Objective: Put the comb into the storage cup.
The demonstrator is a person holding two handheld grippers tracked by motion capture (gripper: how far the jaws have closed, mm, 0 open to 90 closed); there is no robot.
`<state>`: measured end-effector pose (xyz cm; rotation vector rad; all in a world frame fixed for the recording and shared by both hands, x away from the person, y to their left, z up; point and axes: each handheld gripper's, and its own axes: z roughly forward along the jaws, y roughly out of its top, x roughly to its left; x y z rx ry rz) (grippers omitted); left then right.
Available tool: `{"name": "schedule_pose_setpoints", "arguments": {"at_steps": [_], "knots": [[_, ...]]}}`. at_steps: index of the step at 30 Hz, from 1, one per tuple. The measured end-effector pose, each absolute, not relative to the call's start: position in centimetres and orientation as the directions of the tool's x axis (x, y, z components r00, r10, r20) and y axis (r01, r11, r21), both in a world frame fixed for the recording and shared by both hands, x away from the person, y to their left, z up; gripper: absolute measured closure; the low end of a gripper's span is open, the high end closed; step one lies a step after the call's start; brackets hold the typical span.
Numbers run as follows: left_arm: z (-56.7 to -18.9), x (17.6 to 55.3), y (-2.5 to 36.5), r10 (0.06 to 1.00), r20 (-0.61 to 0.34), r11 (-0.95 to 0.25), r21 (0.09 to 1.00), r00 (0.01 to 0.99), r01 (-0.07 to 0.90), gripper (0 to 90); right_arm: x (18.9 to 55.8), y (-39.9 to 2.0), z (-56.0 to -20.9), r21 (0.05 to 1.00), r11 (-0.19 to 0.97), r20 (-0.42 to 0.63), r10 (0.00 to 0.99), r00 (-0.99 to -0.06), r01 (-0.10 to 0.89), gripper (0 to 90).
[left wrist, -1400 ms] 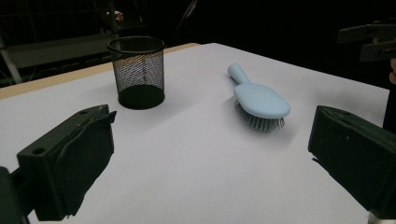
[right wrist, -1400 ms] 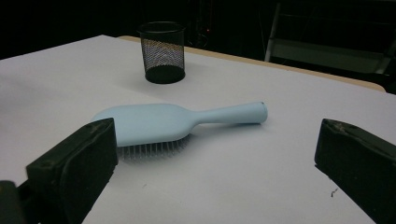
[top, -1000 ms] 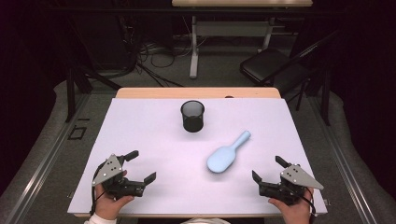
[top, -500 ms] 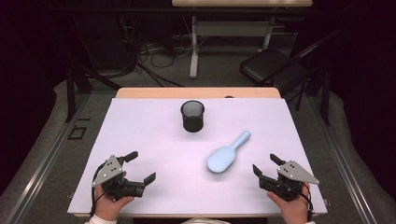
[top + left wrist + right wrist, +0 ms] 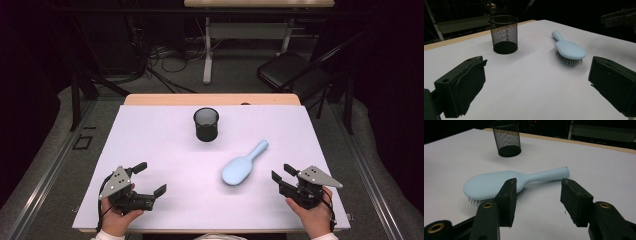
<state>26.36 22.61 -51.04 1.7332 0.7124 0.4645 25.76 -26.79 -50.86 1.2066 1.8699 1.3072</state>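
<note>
Low, both hand-held grippers (image 5: 150, 179) (image 5: 282, 175) (jaws parted) near edge.

The hairbrush (image 5: 242, 165) is pale blue, with grey bristles beneath. The mesh cup (image 5: 206, 124) is black wire with a fine grid pattern. The table (image 5: 150, 135) is white, edged in light wood. Both claws are black.

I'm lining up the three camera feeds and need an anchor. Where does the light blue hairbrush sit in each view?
High view: the hairbrush lies right of centre on the white table, handle pointing away.
Left gripper view: hairbrush upper right of centre, bristles down.
Right gripper view: hairbrush across the middle, just beyond the open tool.
Shared landmark: the black mesh cup, standing beyond the brush in each.
</note>
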Motion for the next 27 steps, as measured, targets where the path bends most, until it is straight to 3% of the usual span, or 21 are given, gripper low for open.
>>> {"name": "schedule_pose_setpoints", "arguments": {"at_steps": [27], "knots": [[-51.1,26.5,22.7,0.678,-0.070,-0.165,0.956,0.732,0.244,1.9,30.9,-26.4,-47.0,0.856,0.172,0.072,0.894,-0.442,0.487,59.6]]}}
